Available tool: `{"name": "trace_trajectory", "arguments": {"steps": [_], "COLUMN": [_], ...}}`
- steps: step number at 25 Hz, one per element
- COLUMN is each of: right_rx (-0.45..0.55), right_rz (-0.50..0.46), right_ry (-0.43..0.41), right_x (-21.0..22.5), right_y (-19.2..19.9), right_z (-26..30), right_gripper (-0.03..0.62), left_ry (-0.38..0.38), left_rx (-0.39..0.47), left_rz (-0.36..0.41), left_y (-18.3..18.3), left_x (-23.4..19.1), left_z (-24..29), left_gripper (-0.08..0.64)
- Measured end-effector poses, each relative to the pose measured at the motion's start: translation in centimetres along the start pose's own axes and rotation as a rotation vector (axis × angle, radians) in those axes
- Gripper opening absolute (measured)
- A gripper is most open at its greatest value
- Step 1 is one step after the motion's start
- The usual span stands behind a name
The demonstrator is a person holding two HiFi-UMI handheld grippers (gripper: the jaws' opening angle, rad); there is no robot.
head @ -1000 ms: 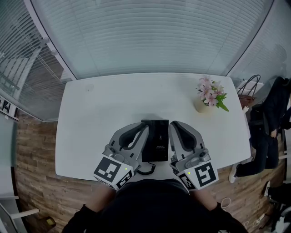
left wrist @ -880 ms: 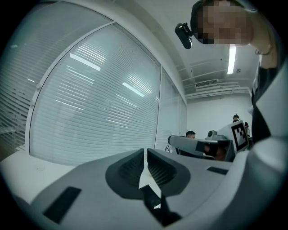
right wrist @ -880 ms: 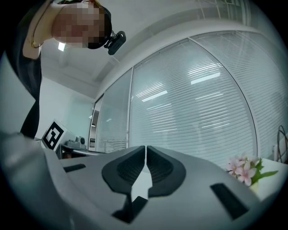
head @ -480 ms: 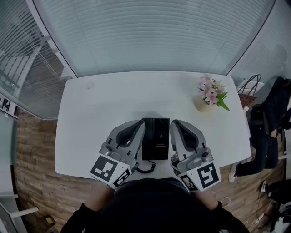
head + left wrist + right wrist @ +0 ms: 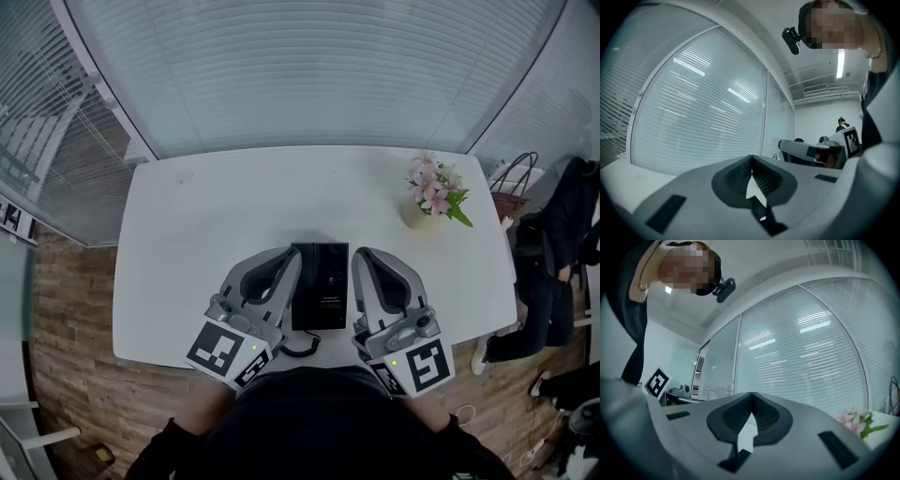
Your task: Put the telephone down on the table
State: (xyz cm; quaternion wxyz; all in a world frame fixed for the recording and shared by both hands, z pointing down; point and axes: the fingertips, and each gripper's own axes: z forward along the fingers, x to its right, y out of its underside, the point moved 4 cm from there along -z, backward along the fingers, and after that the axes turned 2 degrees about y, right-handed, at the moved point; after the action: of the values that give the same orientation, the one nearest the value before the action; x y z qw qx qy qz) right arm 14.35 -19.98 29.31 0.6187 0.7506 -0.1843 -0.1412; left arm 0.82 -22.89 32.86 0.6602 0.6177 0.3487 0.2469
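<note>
A black telephone (image 5: 321, 286) lies flat on the white table (image 5: 234, 206), near the front edge, and its coiled cord (image 5: 302, 349) trails toward me. My left gripper (image 5: 296, 257) rests just left of the telephone, pointing away from me. Its jaws meet at the tips (image 5: 751, 159) with nothing between them. On the telephone's other side, my right gripper (image 5: 358, 255) is also shut and empty (image 5: 751, 397). Neither gripper holds the telephone. In the left gripper view, the right gripper (image 5: 811, 151) appears off to the side.
A small pot of pink flowers (image 5: 433, 197) stands at the table's far right, also seen in the right gripper view (image 5: 855, 420). Glass walls with blinds (image 5: 319, 75) surround the table. A dark bag (image 5: 511, 187) and a seated person (image 5: 562, 253) are beyond the right edge.
The left gripper's marker cube has edged slightly to the left. The telephone and the right gripper stay where they were.
</note>
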Motion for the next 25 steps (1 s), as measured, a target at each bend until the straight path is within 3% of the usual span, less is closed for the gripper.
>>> {"name": "trace_trajectory", "arguments": {"steps": [25], "right_rx": [0.003], "right_rz": [-0.019], "right_ry": [0.003], "right_x": [-0.19], "right_y": [0.09], "right_z": [0.36], "right_gripper": [0.005], "left_ry": [-0.001], "left_rx": [0.023], "left_rz": [0.009], "left_y": [-0.23], "left_x": [0.0], "left_z": [0.05], "left_gripper": [0.014]}}
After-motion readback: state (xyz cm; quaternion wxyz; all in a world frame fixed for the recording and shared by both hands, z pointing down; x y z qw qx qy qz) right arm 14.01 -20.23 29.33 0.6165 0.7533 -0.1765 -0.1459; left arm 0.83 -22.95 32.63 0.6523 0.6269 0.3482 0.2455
